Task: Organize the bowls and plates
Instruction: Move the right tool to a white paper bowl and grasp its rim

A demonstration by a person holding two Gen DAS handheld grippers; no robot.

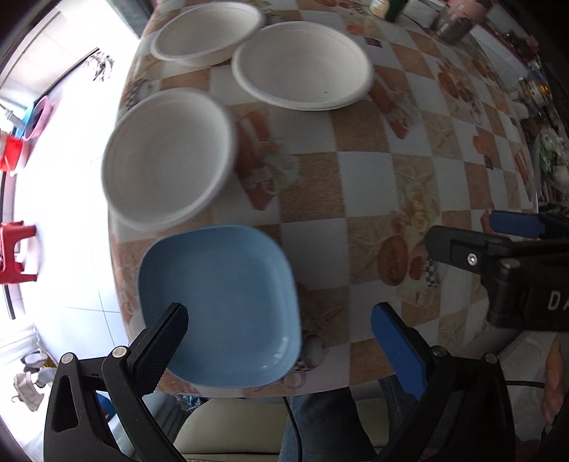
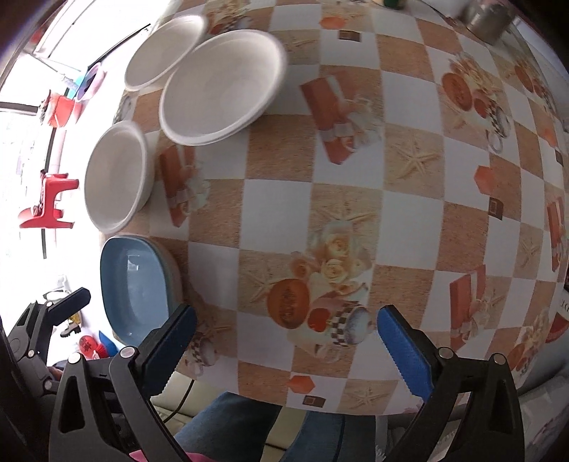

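The left gripper (image 1: pixel 279 327) is wide open and holds nothing. The blue plate (image 1: pixel 220 305) lies just in front of it, a bit left, at the near edge of the table (image 1: pixel 366 184). The right gripper (image 2: pixel 286 332) is open too, but the plate is far to its left. So the left one is nearer.

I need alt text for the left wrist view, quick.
The open left hand-held gripper hovers over a blue square plate at the checkered table's near edge. Three white bowls sit beyond it.
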